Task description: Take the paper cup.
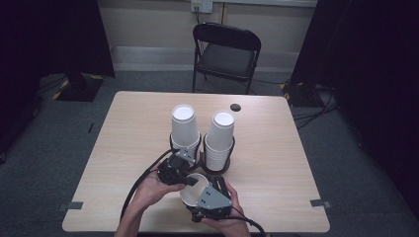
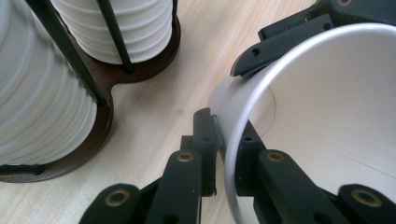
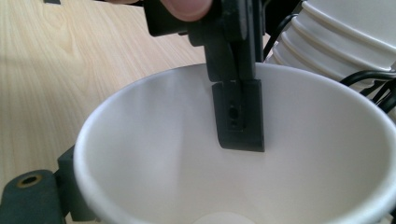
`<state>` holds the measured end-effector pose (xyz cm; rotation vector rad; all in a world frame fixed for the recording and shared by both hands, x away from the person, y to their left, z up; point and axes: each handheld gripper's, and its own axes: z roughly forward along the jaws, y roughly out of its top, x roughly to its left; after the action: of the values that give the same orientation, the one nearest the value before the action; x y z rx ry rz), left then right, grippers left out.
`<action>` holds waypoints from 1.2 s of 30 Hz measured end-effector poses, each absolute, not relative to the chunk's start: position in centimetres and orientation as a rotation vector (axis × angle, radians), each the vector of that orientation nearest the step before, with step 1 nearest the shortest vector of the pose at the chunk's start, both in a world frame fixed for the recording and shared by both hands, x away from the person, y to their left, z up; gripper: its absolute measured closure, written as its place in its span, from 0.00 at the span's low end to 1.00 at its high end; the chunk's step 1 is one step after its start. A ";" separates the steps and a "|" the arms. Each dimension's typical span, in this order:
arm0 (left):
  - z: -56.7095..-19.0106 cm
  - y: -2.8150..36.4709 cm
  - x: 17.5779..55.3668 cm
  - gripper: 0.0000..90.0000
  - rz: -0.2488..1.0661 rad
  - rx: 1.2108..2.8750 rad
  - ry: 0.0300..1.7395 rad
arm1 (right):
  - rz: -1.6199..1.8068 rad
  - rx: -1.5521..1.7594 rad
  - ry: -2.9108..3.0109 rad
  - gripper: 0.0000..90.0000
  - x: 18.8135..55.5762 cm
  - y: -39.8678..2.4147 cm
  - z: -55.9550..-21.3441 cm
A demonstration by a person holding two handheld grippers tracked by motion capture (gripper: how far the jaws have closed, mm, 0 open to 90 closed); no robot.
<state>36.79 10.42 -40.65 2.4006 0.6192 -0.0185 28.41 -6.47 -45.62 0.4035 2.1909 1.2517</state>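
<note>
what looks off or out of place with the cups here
One loose paper cup is out of the wooden holder and tipped on its side. The left gripper pinches its rim and the right gripper clasps its body. It looks undamaged. The two stacks stand upright in the holder, and nothing is spilled.

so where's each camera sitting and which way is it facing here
High view: fixed above the person's side, looking forward and down on the table; both forearms enter from the bottom, left gripper and right gripper meeting at a paper cup.
Left gripper view: rides the left gripper, looking along its jaws, pinched on the cup's rim; cup stacks behind.
Right gripper view: rides the right gripper, looking into the cup, which it holds from outside; a fingertip on top.
All views share the cup.
</note>
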 end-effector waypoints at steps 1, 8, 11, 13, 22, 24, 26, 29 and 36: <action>-40.6 10.6 36.8 0.91 -0.012 2.391 0.624 | 1.254 0.412 2.190 0.11 28.4 -6.5 -45.6; -40.5 11.1 35.9 0.85 0.098 2.267 0.653 | 1.267 0.459 2.187 0.11 28.8 -6.8 -45.7; -40.6 11.6 35.8 0.81 0.112 2.222 0.655 | 1.279 0.476 2.176 0.12 28.9 -7.1 -45.6; -40.8 11.6 35.6 0.78 0.147 2.173 0.660 | 1.279 0.498 2.172 0.12 29.0 -7.3 -45.6; -41.0 12.2 35.1 0.62 0.241 2.051 0.678 | 1.301 0.579 2.185 0.12 29.5 -8.0 -45.6; -41.0 12.5 35.1 0.55 0.260 2.029 0.670 | 1.299 0.601 2.187 0.12 29.8 -8.1 -45.6; -41.1 12.5 35.0 0.47 0.267 2.015 0.675 | 1.301 0.608 2.189 0.12 29.9 -8.1 -45.7; -41.3 12.8 34.9 0.39 0.302 1.977 0.674 | 1.298 0.625 2.192 0.12 30.1 -8.2 -45.7; -41.2 13.5 34.4 0.31 0.387 1.891 0.714 | 1.287 0.694 2.196 0.12 30.1 -9.0 -45.9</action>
<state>34.41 13.48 -41.20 1.8908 0.7139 0.3874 30.14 -8.98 -45.95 0.6936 2.1959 1.2874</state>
